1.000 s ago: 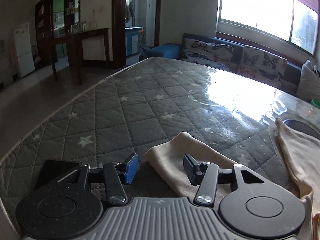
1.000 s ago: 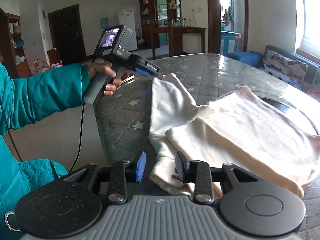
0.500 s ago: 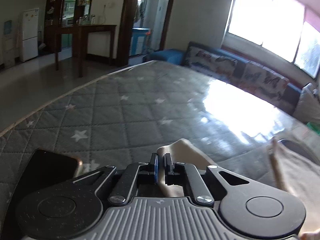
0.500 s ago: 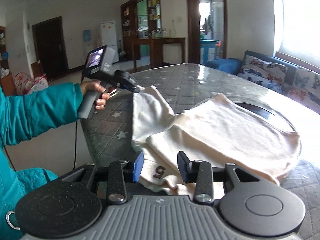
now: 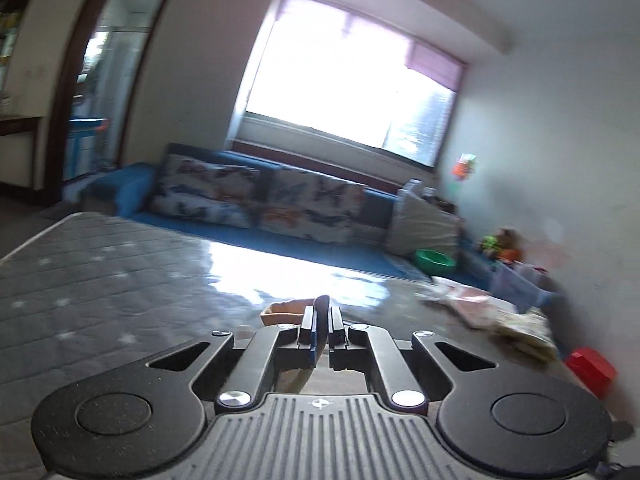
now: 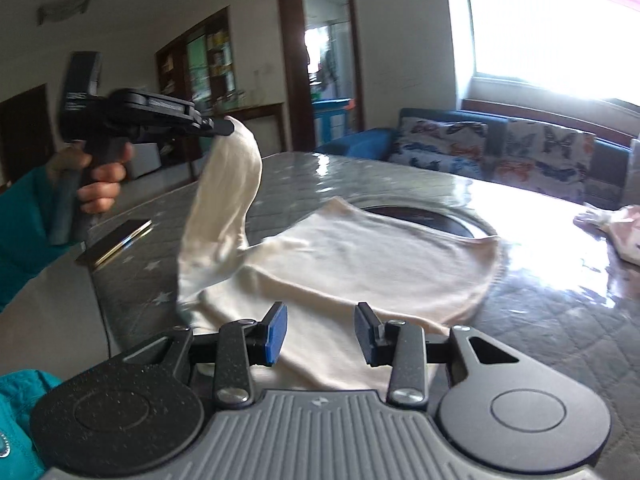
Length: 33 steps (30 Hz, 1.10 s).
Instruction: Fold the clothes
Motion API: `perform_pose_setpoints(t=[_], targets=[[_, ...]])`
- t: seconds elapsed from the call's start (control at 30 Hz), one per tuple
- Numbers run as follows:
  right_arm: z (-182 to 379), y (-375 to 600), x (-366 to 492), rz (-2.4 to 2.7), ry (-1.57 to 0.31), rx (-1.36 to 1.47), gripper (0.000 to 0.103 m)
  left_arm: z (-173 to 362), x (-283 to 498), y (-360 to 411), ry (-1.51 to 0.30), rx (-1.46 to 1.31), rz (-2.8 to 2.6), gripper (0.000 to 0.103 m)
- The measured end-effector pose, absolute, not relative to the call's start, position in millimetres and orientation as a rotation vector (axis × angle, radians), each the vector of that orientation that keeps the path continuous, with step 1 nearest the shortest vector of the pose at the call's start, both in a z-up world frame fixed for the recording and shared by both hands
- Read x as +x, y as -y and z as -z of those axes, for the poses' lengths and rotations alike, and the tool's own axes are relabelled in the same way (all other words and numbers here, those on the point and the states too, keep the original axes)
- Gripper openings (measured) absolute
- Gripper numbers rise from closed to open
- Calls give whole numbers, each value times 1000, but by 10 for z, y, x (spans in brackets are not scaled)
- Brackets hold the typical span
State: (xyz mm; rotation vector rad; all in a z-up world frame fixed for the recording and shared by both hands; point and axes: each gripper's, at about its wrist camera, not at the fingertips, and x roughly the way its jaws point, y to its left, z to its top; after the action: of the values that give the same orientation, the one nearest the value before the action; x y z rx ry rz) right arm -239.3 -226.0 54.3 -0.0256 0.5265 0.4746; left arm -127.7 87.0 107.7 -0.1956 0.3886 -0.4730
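Cream cotton shirt (image 6: pixel 360 264) spread flat on the grey quilted table cover with white stars (image 6: pixel 540 320), one sleeve pulled up high in the air. Sleeve end pinched tight in the black left gripper (image 6: pixel 224 126), up above the cover. Black right gripper (image 6: pixel 320 334) low over the near shirt edge, blue pads wide apart, holding nothing. Small dark phone (image 6: pixel 116 242) lying flat near the left edge.

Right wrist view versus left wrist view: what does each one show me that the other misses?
Only the right wrist view shows the shirt body on the table, the open right tool, and the left tool lifting the sleeve. Only the left wrist view shows a green bowl and red box. Both show the sofa.
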Motion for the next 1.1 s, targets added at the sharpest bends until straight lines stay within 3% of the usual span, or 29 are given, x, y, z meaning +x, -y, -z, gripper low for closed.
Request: perform_pose_setpoints(t=[0.23, 0.4, 0.73, 0.9, 1.1], targets=[[-467, 2556, -2435, -376, -540, 50, 37, -929, -1558, -142, -446, -136, 748, 7], [-400, 2606, -2441, -348, -557, 72, 37, -596, -1604, 184, -571, -50, 857, 21], [-316, 2472, -2287, -388, -605, 91, 37, -362, -1543, -796, -614, 68, 605, 42], [-226, 2353, -2147, -386, -650, 85, 36, -226, -1665, -1144, -640, 113, 543, 44], [-118, 2369, -1932, -335, -710, 105, 32, -99, -1758, -1004, -610, 224, 598, 44]])
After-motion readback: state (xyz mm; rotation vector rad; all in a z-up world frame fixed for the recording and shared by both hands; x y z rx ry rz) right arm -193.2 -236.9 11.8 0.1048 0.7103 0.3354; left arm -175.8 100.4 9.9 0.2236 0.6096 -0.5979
